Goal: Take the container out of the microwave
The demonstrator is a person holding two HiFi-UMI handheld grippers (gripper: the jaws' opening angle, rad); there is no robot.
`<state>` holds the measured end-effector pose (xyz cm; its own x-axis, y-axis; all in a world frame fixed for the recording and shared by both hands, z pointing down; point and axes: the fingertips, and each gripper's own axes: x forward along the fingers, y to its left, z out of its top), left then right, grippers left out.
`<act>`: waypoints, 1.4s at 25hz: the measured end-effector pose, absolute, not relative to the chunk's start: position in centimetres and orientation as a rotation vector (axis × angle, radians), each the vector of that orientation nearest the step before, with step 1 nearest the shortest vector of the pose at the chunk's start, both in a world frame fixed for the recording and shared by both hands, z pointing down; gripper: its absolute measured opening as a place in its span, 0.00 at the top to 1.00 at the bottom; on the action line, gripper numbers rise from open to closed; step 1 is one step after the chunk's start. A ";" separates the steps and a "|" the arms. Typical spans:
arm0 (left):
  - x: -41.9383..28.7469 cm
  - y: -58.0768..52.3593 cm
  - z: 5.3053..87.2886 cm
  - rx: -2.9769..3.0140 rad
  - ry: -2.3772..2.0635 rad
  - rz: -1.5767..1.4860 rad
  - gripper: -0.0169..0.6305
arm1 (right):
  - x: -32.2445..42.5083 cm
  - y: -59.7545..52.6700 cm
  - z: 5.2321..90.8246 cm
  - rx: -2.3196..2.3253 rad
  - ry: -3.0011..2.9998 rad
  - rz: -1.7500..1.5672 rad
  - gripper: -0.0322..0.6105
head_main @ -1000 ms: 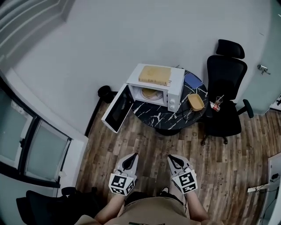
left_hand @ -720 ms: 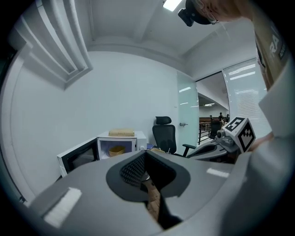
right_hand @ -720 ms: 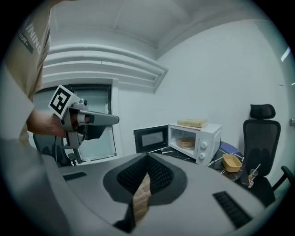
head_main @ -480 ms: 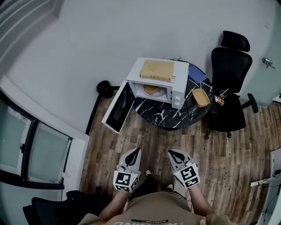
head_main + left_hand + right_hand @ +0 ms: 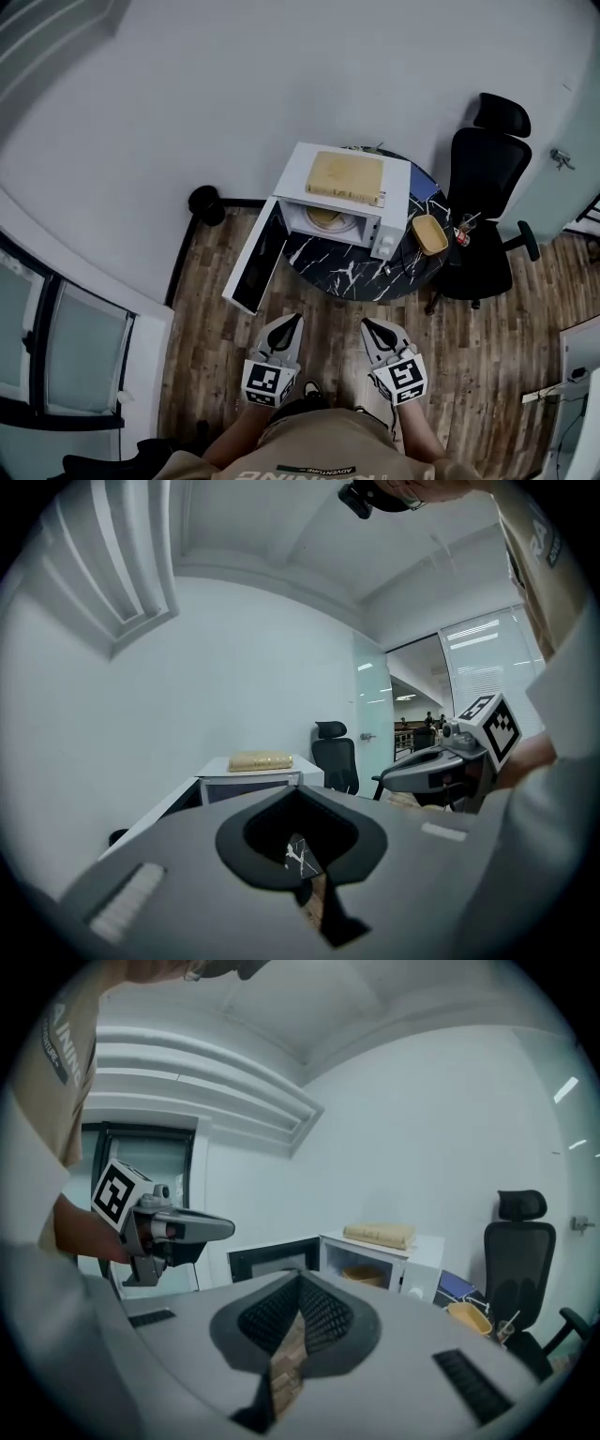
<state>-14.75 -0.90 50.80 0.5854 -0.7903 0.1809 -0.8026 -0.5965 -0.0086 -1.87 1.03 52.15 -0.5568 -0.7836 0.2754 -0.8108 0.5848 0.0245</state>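
A white microwave stands on a round black marbled table, its door swung open to the left. Inside sits a tan container, also visible in the right gripper view as a tan container in the cavity. My left gripper and right gripper are held side by side close to my body, well short of the table, both pointing toward the microwave. Each has its jaws together with nothing between them.
A folded tan pad lies on top of the microwave. A second tan container sits on the table's right side. A black office chair stands right of the table. Wood floor lies between me and the table.
The microwave and table have come a little nearer and more central in the head view. Both grippers have kept their place near my body and stayed shut.
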 end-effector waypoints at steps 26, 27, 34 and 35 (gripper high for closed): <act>-11.8 -14.0 51.5 2.755 -1.295 0.330 0.96 | -0.7 -12.5 53.1 1.299 -2.592 0.138 0.94; -11.2 -14.8 51.3 2.762 -1.299 0.342 0.96 | -0.3 -13.3 52.9 1.291 -2.600 0.136 0.94; -8.2 -19.3 50.1 2.763 -1.361 0.375 0.96 | 2.0 -17.7 52.4 1.261 -2.650 0.123 0.94; -8.0 -19.9 50.2 2.753 -1.373 0.383 0.96 | 2.0 -18.2 52.6 1.243 -2.659 0.116 0.94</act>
<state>-8.03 -19.86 50.17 0.5772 -0.7812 0.2377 -0.7916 -0.6068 -0.0722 1.98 -18.18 52.59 -0.6248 -0.7502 0.2165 -0.7661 0.6425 0.0151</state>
